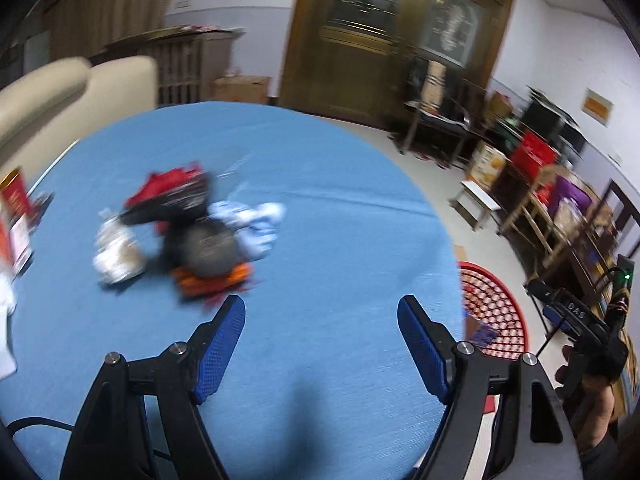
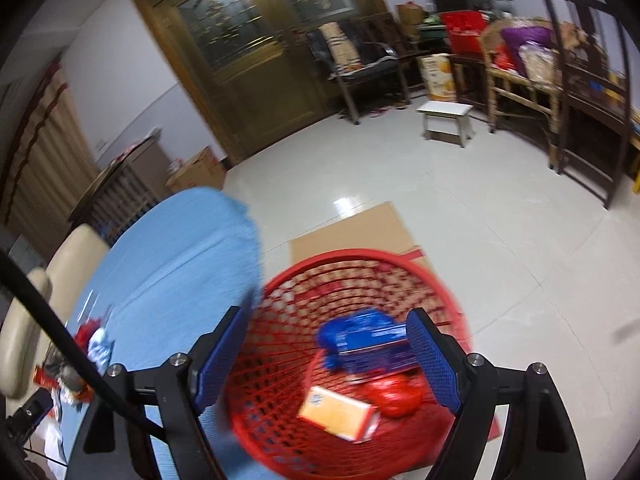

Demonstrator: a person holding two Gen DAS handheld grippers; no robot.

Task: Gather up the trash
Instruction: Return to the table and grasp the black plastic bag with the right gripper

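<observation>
White "DAS" marks the right gripper [image 1: 554,312].

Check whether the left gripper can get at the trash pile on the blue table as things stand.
Probably yes: the left gripper is open and empty, with only bare blue table between it and the trash pile.

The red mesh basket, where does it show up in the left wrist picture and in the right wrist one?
Left wrist: the red mesh basket peeks out at the right, just past the blue table's edge, mostly hidden.
Right wrist: the basket fills the lower centre, below the open right gripper, with trash inside.
Shared landmark: the brown double door on the far wall.
</observation>
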